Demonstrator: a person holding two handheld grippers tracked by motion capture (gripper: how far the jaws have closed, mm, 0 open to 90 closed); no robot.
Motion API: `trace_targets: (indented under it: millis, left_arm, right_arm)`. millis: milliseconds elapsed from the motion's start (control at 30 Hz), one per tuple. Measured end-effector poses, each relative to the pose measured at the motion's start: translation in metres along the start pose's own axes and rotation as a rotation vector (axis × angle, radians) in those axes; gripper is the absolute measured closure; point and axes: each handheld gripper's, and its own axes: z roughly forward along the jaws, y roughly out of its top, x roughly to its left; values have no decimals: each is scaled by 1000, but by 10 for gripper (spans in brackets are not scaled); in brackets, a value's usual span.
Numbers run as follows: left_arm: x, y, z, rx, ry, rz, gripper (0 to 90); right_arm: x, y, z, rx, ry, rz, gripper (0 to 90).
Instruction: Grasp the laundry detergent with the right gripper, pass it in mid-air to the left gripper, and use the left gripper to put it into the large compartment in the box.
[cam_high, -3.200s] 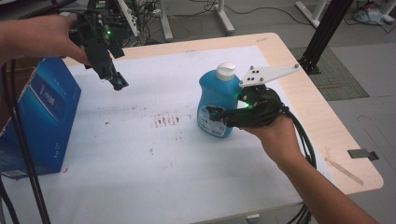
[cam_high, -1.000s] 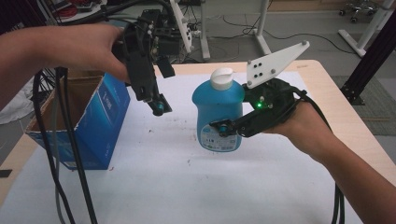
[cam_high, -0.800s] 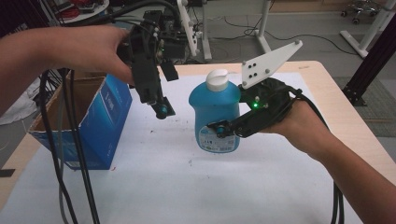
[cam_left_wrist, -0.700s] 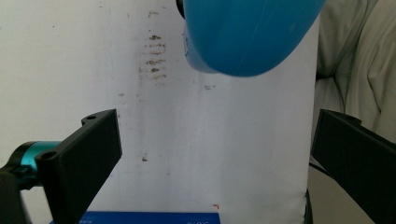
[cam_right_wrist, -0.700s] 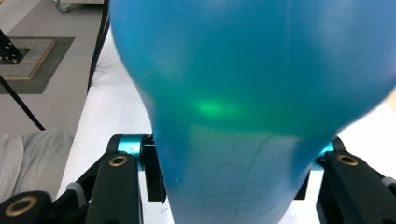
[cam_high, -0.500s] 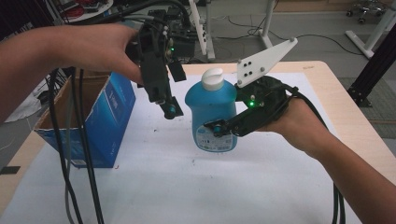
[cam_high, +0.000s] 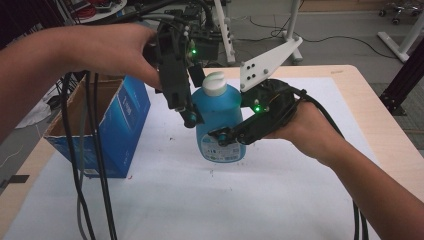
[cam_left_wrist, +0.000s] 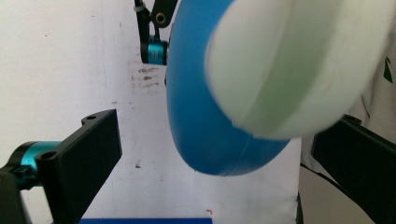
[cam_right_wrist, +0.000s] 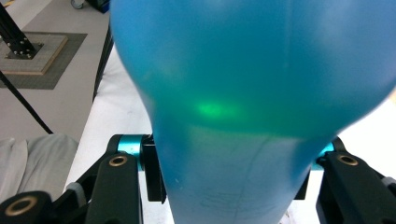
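High view first: we see our right gripper (cam_high: 227, 137) clamped across the lower body of the blue bottle (cam_high: 220, 125), one jaw on the near-left face and the other hidden behind it. Right gripper view confirms the grip, with the black jaws pressing both sides of the bottle's waist. The bottle stands upright at the middle of the table (cam_high: 380, 130), its base at or just above the white sheet (cam_high: 240, 200); we cannot tell which.

Our left gripper (cam_high: 187, 117) hangs just left of the bottle's shoulder, pointing down, its jaws spread wide. Left gripper view shows the white cap (cam_left_wrist: 299, 65) and blue shoulder lying between those open jaws without either pad touching them, so this gripper holds nothing.

A white sheet covers most of the pale wooden tabletop and carries small dark specks and a faint brownish smear. At the left stands an open blue cardboard box (cam_high: 107, 132), its brown inside showing. Black cables (cam_high: 92, 165) trail down from the left gripper across the box's front. Beyond the far edge we see a grey floor, metal stand legs and loose wires.

The bottle is smooth, glossy translucent plastic, rounded at the shoulder, with a label low on its front. A grey three-cornered plate (cam_high: 267, 62) rises from the right gripper.
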Motion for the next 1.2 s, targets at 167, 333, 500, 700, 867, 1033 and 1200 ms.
trace_targets:
  millis: [167, 333, 500, 700, 867, 1033, 1200]
  left_arm:
    - [0, 2, 2, 6, 4, 2, 18]
    - [0, 4, 3, 8, 4, 5, 18]
    - [0, 6, 3, 15, 4, 14, 17]
    - [0, 8, 5, 17, 0, 17, 18]
    - [0, 9, 6, 11, 5, 19, 17]
    - [0, 10, 6, 7, 7, 30, 18]
    - [1, 10, 6, 9, 8, 44, 94]
  right_arm:
    - [-1, 4, 5, 2, 3, 1, 461]
    - [-1, 7, 8, -2, 9, 1, 461]
    - [-1, 8, 10, -2, 13, 0, 461]
    - [0, 8, 10, 2, 13, -2, 461]
    - [-1, 8, 9, 0, 13, 0, 461]
    - [-1, 8, 10, 0, 17, 0, 461]
    - [-1, 8, 10, -4, 15, 3, 461]
